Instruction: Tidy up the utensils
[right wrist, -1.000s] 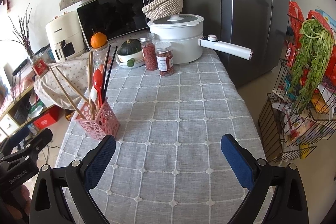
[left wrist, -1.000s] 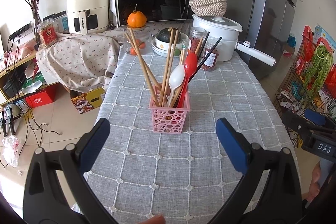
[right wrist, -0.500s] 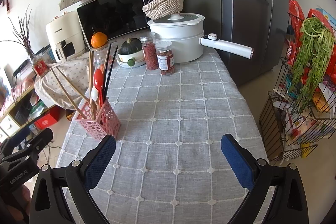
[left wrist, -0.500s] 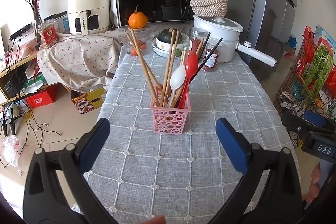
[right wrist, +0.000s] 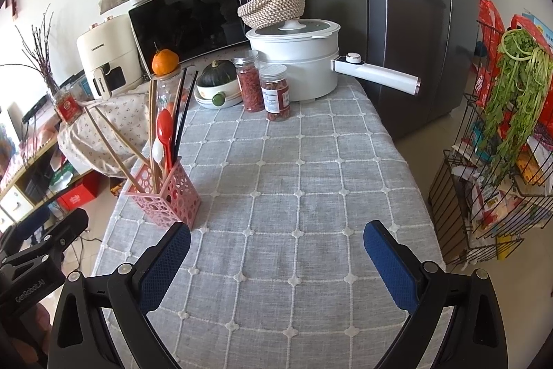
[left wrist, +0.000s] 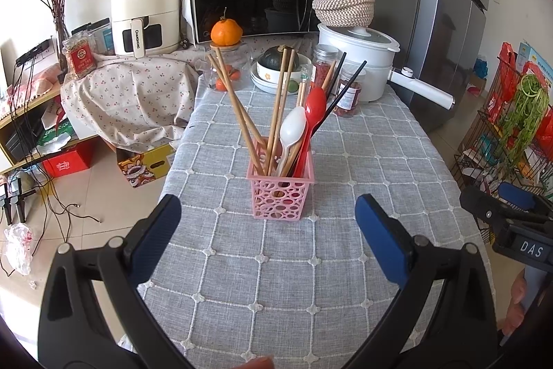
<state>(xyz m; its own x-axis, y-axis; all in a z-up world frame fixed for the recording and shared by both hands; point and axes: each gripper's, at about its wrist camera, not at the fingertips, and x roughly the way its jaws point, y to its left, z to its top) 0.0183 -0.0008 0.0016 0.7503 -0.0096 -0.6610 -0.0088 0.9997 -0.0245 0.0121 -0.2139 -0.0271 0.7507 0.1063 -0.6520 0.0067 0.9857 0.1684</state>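
Pink plastic holder [left wrist: 280,192], square w/ round cut-out holes, stands upright on the desk [left wrist: 363,161], which is covered in grey woven cloth w/ a white stitched grid. It sits towards the desk's left side, straight ahead of the left tool [left wrist: 268,230] in the left wrist view; in the right wrist view it's off to the left at [right wrist: 166,192].

Inside the holder: long pale wooden chopsticks [left wrist: 238,106] fanned out & leaning at diff angles, thin black chopsticks [left wrist: 340,92] tilted right, a glossy red plastic spoon [left wrist: 314,108] & a white plastic spoon [left wrist: 292,128], bowls up.

Left tool: blue textured pads on black arms, spread wide, nothing between them, hanging over the cloth just short of the holder. Right tool [right wrist: 276,251]: same build, also spread wide & empty, over bare cloth near the desk's middle, holder beside its left finger.

Back of desk: white smooth pot [right wrist: 297,64] w/ long handle, a woven basket [right wrist: 274,4] on its lid, two clear jars [right wrist: 268,87] w/ red contents, a dark green squash [right wrist: 217,73] in a white bowl. Behind: black microwave [left wrist: 259,0] w/ floral cloth on top, cream air fryer [left wrist: 143,11], an orange [left wrist: 226,31] on a glass jar.
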